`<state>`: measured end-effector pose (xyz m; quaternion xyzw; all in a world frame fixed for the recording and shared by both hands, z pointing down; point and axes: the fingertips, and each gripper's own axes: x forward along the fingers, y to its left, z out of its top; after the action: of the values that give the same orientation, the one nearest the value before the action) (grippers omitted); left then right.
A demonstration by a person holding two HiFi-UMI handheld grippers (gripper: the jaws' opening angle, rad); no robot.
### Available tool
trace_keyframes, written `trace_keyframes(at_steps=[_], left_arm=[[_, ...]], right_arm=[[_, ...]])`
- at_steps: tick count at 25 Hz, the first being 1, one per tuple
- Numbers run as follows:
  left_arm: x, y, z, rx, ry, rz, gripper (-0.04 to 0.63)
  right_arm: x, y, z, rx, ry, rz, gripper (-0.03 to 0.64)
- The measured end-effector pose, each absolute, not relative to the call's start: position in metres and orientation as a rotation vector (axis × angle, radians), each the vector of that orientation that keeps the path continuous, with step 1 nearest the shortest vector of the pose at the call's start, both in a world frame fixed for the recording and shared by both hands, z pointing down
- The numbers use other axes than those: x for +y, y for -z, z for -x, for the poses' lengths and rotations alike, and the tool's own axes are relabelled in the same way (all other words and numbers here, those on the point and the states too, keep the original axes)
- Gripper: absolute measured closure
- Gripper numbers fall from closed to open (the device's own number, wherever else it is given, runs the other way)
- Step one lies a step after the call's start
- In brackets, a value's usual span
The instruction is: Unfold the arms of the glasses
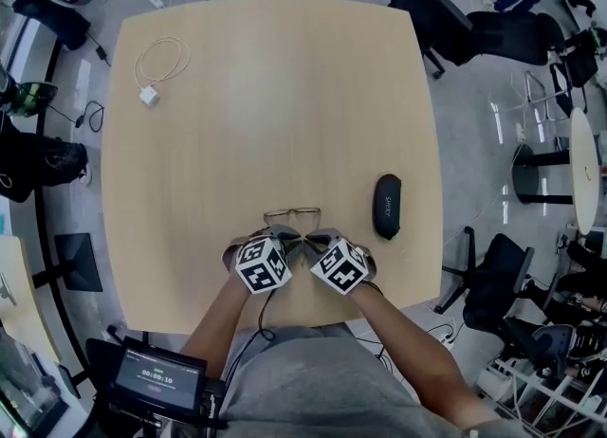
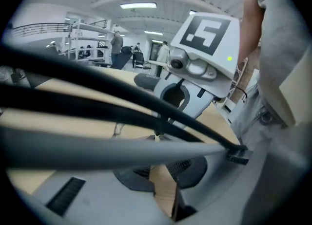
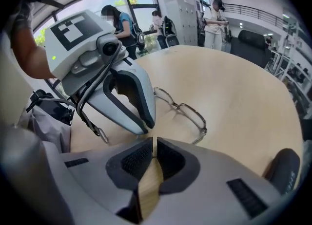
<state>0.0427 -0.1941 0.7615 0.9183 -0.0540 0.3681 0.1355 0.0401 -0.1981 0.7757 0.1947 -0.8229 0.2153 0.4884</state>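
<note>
Thin metal-framed glasses [image 1: 292,216] lie on the wooden table [image 1: 237,114] just beyond both grippers; their lenses [image 3: 181,110] show plainly in the right gripper view. My left gripper [image 1: 287,240] and right gripper [image 1: 313,239] meet tip to tip right behind the frame. The left gripper [image 2: 156,140] has its jaws pressed together with a small dark piece at the tips, seemingly a glasses arm. The right gripper [image 3: 153,143] is shut to a thin slit. The right arm of the glasses [image 3: 199,135] runs down behind its body toward the jaws. Dark cables cross the left gripper view and hide much of it.
A black glasses case [image 1: 386,206] lies to the right of the glasses. A white cable with a charger [image 1: 156,66] rests at the table's far left. Office chairs [image 1: 446,19] stand around the table. The near table edge runs just under my hands.
</note>
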Motion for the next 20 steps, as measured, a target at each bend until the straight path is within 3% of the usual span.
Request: trace_keyframes(at_steps=[6,20], left_arm=[[-0.176,-0.784,-0.037,-0.071,-1.269,-2.600,0.586],[-0.175,-0.783,-0.027,-0.069,-1.184,-2.506,0.586]], right_arm=[[-0.185,-0.784,-0.039,-1.934,-0.429,-0.401,0.588],[-0.192,-0.784,-0.082,-1.814,-0.324,-0.354,0.588]])
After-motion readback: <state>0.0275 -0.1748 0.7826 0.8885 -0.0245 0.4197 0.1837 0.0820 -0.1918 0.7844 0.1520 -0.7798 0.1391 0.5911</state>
